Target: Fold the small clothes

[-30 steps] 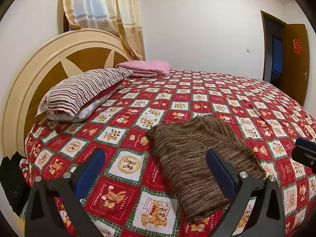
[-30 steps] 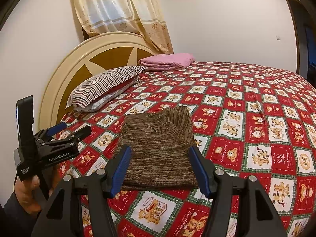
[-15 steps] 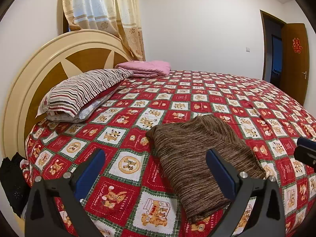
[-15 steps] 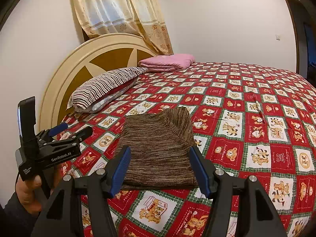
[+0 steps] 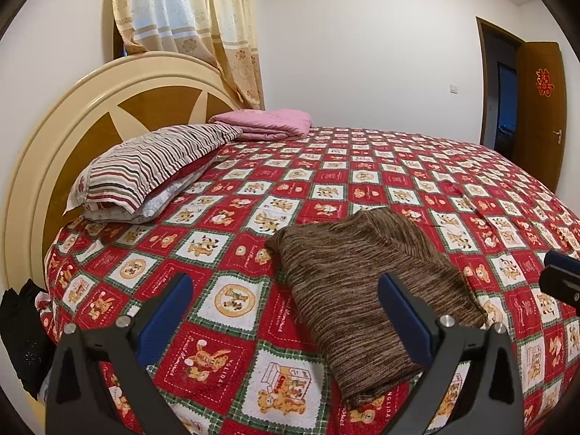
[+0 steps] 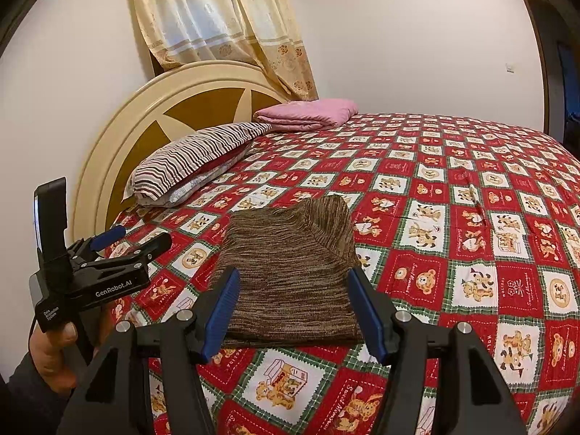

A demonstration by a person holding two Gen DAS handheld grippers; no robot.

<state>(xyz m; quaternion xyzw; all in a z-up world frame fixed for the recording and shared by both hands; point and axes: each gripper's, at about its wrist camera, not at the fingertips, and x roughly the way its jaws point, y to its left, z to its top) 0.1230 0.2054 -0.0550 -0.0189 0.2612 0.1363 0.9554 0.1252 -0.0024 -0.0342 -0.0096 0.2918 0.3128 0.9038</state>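
A folded brown knit garment [image 5: 366, 282] lies flat on the red patterned bedspread [image 5: 362, 177] near the bed's front edge; it also shows in the right wrist view [image 6: 290, 275]. My left gripper [image 5: 286, 311] is open and empty, held above the bed's front edge to the left of the garment. It appears from the side in the right wrist view [image 6: 130, 243]. My right gripper [image 6: 293, 311] is open and empty, just in front of the garment's near edge. Its tip shows at the right edge of the left wrist view [image 5: 562, 279].
A striped pillow [image 5: 152, 170] lies by the round headboard [image 5: 72, 127] at the left. A folded pink blanket [image 5: 264, 125] sits at the far side. A dark cloth [image 5: 21, 333] hangs off the bed's left edge. A door [image 5: 540, 108] stands open at the right.
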